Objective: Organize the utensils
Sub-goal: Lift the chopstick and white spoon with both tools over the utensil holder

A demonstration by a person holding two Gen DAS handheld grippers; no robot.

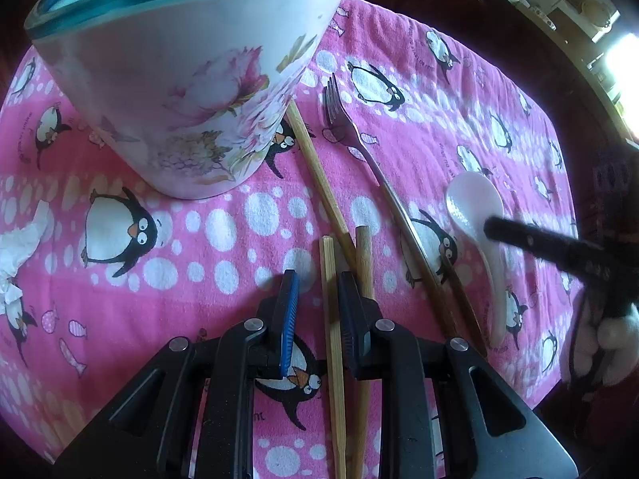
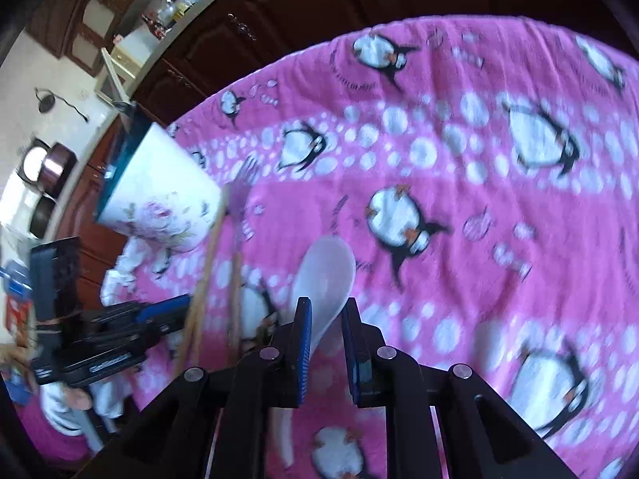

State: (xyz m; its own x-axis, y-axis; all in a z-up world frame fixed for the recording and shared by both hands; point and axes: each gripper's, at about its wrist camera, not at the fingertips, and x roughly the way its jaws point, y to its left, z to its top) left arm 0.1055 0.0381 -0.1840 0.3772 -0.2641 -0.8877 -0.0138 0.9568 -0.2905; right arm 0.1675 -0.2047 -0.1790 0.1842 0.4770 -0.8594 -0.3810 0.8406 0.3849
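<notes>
A white floral bowl [image 1: 187, 92] with a blue glass rim stands on the pink penguin cloth; it also shows in the right wrist view [image 2: 159, 195]. My left gripper [image 1: 319, 283] is open, its fingers on either side of a pale wooden chopstick [image 1: 333, 343]. Two more wooden sticks [image 1: 319, 175] [image 1: 364, 263] lie beside it. A metal fork [image 1: 355, 139] lies to the right. My right gripper [image 2: 326, 307] is open around the neck of a white ceramic spoon [image 2: 325, 275], which also shows in the left wrist view [image 1: 477, 207].
A crumpled white tissue [image 1: 20, 251] lies at the cloth's left edge. Dark wooden cabinets [image 2: 319, 12] stand beyond the table. The cloth [image 2: 499, 219] stretches to the right of the spoon.
</notes>
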